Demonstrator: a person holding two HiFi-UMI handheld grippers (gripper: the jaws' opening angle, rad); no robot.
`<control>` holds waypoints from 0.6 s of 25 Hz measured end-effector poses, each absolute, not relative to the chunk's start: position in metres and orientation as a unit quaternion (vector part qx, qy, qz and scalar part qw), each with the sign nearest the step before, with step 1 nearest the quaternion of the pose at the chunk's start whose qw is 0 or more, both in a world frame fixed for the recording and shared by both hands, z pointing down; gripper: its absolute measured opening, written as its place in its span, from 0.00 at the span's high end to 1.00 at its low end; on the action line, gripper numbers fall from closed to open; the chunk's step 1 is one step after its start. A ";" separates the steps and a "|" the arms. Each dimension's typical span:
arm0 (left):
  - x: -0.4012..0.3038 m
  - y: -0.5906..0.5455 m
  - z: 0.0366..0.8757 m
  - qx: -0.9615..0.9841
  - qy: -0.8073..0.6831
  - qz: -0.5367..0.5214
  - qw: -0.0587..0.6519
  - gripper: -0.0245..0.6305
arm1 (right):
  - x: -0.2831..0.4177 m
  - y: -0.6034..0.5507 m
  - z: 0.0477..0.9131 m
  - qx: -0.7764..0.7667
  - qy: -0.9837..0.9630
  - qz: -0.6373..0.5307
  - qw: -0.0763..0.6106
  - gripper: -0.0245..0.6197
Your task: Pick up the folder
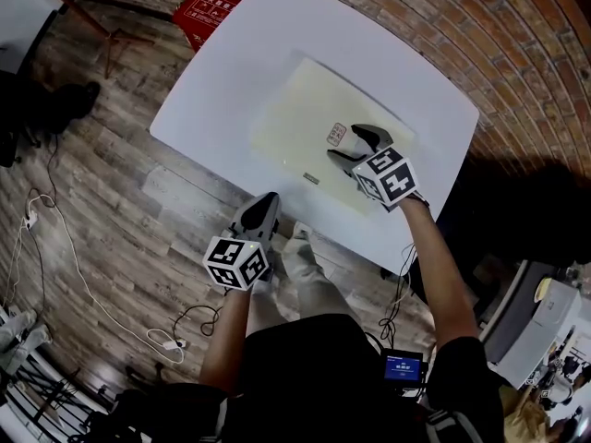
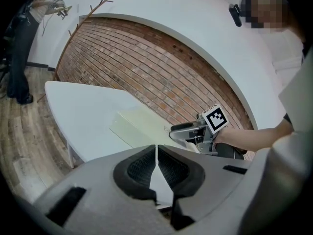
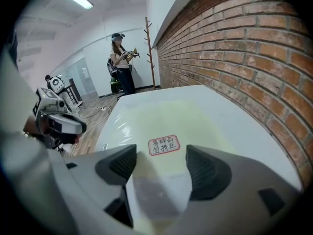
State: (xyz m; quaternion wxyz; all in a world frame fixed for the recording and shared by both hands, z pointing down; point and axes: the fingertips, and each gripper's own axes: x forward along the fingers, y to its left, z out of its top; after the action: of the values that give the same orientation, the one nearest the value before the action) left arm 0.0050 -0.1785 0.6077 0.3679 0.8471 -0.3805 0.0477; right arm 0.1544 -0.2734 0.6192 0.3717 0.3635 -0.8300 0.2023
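Fingers [image 3: 208, 173] of the right gripper [image 1: 356, 148] stand wide apart, released, over the folder [image 1: 309, 109], with its red-bordered label [image 3: 164, 145] showing between them. Whether the tips touch the sheet cannot be told. The white tabletop [image 1: 222, 72] carries the pale yellow folder flat, from its middle toward the near edge, and the gripper hides part of the folder's near-right side. The label's print is too small to read. The left gripper [image 1: 261, 209] hangs just off the near edge, above the wooden floor [image 1: 138, 210], its fingers [image 2: 142, 168] clenched together on nothing.
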 end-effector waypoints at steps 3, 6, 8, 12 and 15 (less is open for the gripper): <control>0.006 -0.178 0.609 0.845 -0.379 0.044 0.374 0.93 | 0.154 -0.273 0.620 0.363 -0.830 0.200 0.374 0.51; 0.010 -0.176 0.609 0.846 -0.374 0.043 0.377 0.93 | 0.154 -0.273 0.620 0.364 -0.830 0.200 0.373 0.51; 0.012 -0.175 0.607 0.849 -0.368 0.037 0.376 0.93 | 0.154 -0.273 0.620 0.363 -0.829 0.199 0.376 0.51; 0.016 -0.173 0.604 0.854 -0.355 0.029 0.379 0.93 | 0.154 -0.272 0.621 0.365 -0.827 0.199 0.378 0.51; 0.017 -0.174 0.604 0.855 -0.350 0.031 0.382 0.93 | 0.151 -0.271 0.621 0.363 -0.828 0.201 0.377 0.51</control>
State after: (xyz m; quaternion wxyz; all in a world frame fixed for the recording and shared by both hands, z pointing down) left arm 0.0166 -0.1738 0.6041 0.3818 0.8547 -0.3503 0.0314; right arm 0.1510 -0.2713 0.6213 0.3766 0.3635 -0.8279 0.2014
